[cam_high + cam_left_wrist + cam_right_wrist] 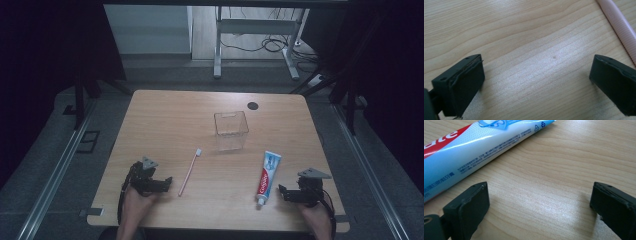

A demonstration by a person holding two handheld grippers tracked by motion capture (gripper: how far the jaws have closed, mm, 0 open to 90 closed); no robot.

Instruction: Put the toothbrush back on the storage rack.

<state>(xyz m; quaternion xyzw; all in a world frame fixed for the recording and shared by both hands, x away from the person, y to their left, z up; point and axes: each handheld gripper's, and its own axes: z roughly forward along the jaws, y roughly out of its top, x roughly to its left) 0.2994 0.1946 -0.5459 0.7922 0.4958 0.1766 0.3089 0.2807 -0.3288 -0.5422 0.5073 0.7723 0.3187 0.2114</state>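
A pink toothbrush (189,172) lies on the wooden table (165,115), its white head pointing away. Just left of its handle rests my left gripper (169,181), open and empty; in the left gripper view the pink handle (621,27) runs past the right jaw. A blue, white and red toothpaste tube (266,176) lies right of centre, cap toward the front edge. My right gripper (281,193) sits beside the cap, open with bare wood between its jaws; the tube (474,147) crosses the upper left of the right gripper view. A clear plastic box (231,130) stands upright behind both.
A round black grommet (253,105) sits near the table's far edge. Beyond the table stand a white desk frame (255,30) and loose cables (270,45) on the floor. Metal rails (55,170) run along both sides.
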